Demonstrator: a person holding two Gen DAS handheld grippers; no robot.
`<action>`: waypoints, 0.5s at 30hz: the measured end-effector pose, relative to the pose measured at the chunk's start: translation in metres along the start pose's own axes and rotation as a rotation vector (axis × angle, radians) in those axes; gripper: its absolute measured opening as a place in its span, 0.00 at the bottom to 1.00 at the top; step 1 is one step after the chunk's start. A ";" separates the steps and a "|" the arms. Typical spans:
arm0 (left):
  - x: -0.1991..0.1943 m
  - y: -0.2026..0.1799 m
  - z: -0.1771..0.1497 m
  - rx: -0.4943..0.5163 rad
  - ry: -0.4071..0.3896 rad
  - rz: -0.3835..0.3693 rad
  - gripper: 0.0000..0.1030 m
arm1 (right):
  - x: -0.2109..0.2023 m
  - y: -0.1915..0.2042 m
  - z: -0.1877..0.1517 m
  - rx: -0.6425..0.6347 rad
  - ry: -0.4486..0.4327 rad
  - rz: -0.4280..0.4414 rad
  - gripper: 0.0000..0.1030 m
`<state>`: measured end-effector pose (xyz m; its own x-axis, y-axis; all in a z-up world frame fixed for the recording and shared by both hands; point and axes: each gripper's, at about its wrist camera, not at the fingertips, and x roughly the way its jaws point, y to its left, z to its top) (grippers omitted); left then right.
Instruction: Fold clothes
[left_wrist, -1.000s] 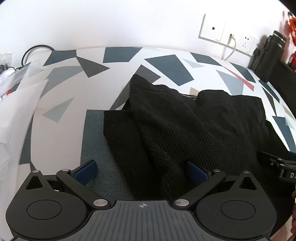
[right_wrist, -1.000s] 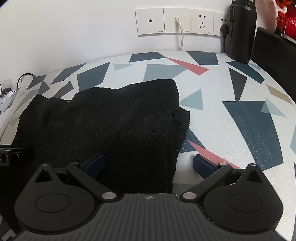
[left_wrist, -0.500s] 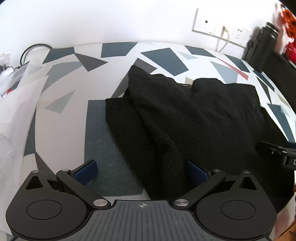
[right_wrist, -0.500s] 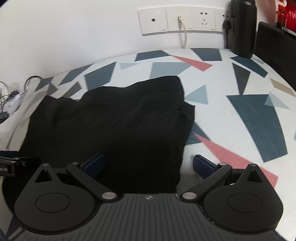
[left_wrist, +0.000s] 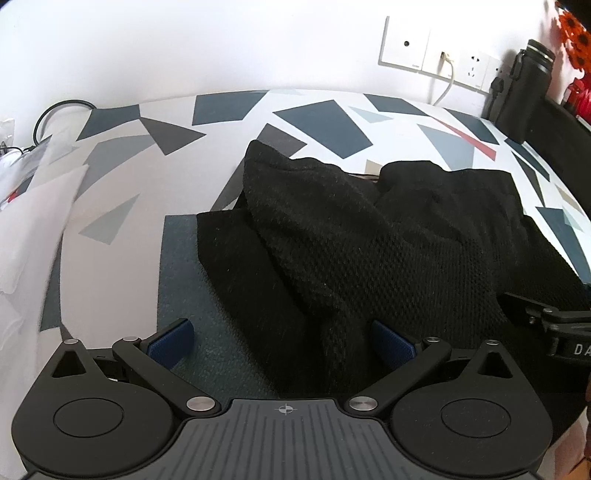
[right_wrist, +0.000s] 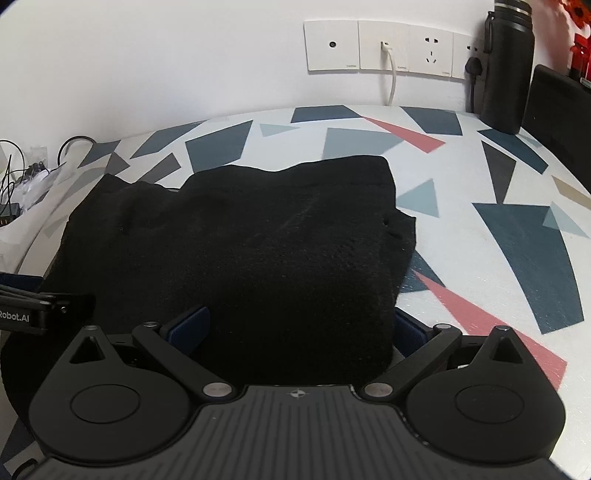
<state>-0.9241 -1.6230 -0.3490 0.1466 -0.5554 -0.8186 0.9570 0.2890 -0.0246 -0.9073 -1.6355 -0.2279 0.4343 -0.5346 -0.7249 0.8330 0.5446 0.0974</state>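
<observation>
A black knitted garment (left_wrist: 369, 240) lies partly folded on the patterned table, with a sleeve-like fold running down its left side toward me. My left gripper (left_wrist: 282, 341) is open at the garment's near left edge; that fold passes between its blue pads. From the right wrist view the same garment (right_wrist: 258, 251) looks flatter. My right gripper (right_wrist: 295, 328) is open at the near right corner, with the cloth's edge between its fingers. The other gripper shows at each view's side (left_wrist: 554, 325) (right_wrist: 37, 306).
The table (right_wrist: 480, 258) has a white top with grey, blue and red shapes. A black bottle (right_wrist: 509, 66) and a dark box stand at the back right under wall sockets (right_wrist: 388, 46). White sheets and cables (left_wrist: 29, 177) lie at the left.
Both views pulled back and rose a little half a second ago, then came forward and lower again toward the garment's near edge. The garment's lie is unchanged and both grippers stayed open.
</observation>
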 end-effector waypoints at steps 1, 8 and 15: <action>0.000 0.000 0.000 -0.001 -0.002 0.000 0.99 | 0.000 0.002 0.000 -0.004 -0.002 0.004 0.92; -0.006 -0.013 0.004 0.035 -0.035 -0.072 0.47 | -0.004 0.011 0.003 -0.014 -0.002 0.058 0.64; -0.008 0.010 0.007 -0.152 -0.016 -0.211 0.19 | -0.003 0.014 0.010 0.018 0.033 0.145 0.30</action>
<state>-0.9135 -1.6210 -0.3393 -0.0473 -0.6280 -0.7768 0.9184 0.2784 -0.2810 -0.8939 -1.6325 -0.2175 0.5389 -0.4298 -0.7245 0.7687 0.6026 0.2144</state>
